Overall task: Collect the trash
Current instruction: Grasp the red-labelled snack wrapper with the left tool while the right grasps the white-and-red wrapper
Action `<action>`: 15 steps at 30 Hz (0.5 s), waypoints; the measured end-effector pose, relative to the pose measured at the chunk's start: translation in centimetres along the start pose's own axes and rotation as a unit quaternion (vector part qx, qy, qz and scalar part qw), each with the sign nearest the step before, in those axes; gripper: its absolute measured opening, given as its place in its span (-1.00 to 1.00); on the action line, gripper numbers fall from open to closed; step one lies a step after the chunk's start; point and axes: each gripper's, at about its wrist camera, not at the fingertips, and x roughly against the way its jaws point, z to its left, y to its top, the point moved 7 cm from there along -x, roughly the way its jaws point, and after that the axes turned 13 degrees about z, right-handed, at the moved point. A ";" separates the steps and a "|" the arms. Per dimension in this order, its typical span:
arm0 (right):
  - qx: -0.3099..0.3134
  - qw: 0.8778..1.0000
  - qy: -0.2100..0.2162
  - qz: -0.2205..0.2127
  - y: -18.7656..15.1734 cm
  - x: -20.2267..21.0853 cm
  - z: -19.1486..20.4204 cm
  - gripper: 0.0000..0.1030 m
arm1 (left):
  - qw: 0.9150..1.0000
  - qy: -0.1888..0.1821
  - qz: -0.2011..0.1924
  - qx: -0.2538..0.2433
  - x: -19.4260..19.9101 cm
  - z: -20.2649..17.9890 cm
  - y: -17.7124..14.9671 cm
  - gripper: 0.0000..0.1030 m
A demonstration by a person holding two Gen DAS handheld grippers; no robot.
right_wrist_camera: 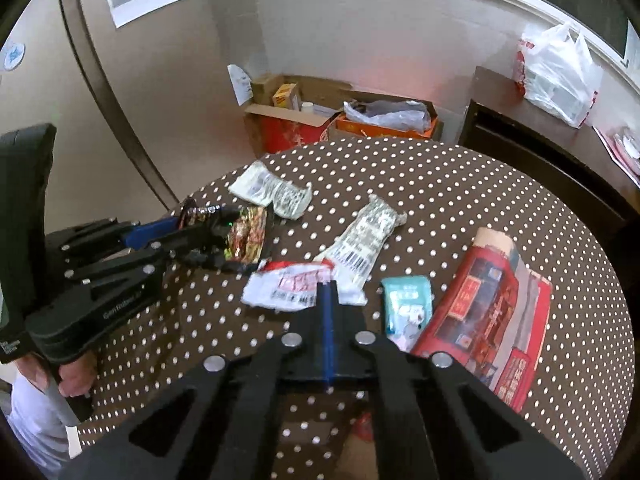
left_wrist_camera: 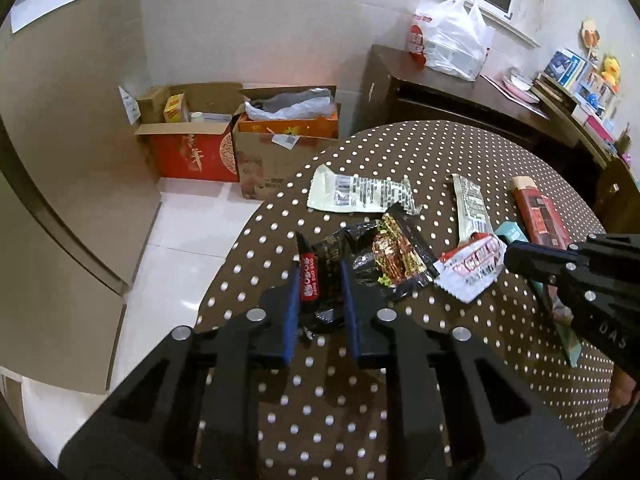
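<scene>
Left wrist view: the left gripper [left_wrist_camera: 320, 280] pinches the near end of a black snack wrapper [left_wrist_camera: 384, 264] between its blue pads [left_wrist_camera: 291, 312], on the round table [left_wrist_camera: 360, 400] under a brown polka-dot cloth. Just right of it lies a red-and-white wrapper [left_wrist_camera: 472, 268], where the right gripper [left_wrist_camera: 510, 252] reaches in.

Right wrist view: the right gripper's [right_wrist_camera: 327, 292] fingers are pressed together on the near edge of the red-and-white wrapper [right_wrist_camera: 288, 284] — a thin pinch. A teal packet [right_wrist_camera: 406, 306] and a large red package [right_wrist_camera: 492, 312] lie to its right, and two pale wrappers [right_wrist_camera: 276, 192] lie farther back.
</scene>
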 end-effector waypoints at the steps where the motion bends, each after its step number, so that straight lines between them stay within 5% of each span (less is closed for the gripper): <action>1: 0.003 1.000 -0.006 -0.003 0.0 0.2 0.2 -0.94 | 1.000 -0.002 -0.001 0.000 0.3 0.0 -0.3 -0.66; 3: 0.004 1.000 -0.018 -0.007 -0.1 0.4 0.5 -0.39 | 1.000 -0.002 -0.007 -0.002 0.9 0.1 -0.9 -0.69; 4: 0.004 0.999 -0.028 -0.020 0.1 0.6 0.6 0.16 | 1.000 0.000 -0.012 -0.001 1.4 0.2 -1.2 -0.72; 10: -0.009 1.000 -0.014 -0.002 0.8 -0.7 1.3 0.16 | 0.999 0.004 -0.037 0.012 3.5 1.4 -2.7 -0.78; 13: -0.009 0.999 -0.045 0.003 1.1 -1.9 1.5 0.15 | 0.999 0.012 -0.049 0.020 4.2 2.2 -3.2 -0.79; 15: -0.007 0.997 -0.072 -0.005 1.1 -1.8 1.6 -0.21 | 0.998 0.019 -0.050 0.028 4.4 2.9 -3.4 -0.79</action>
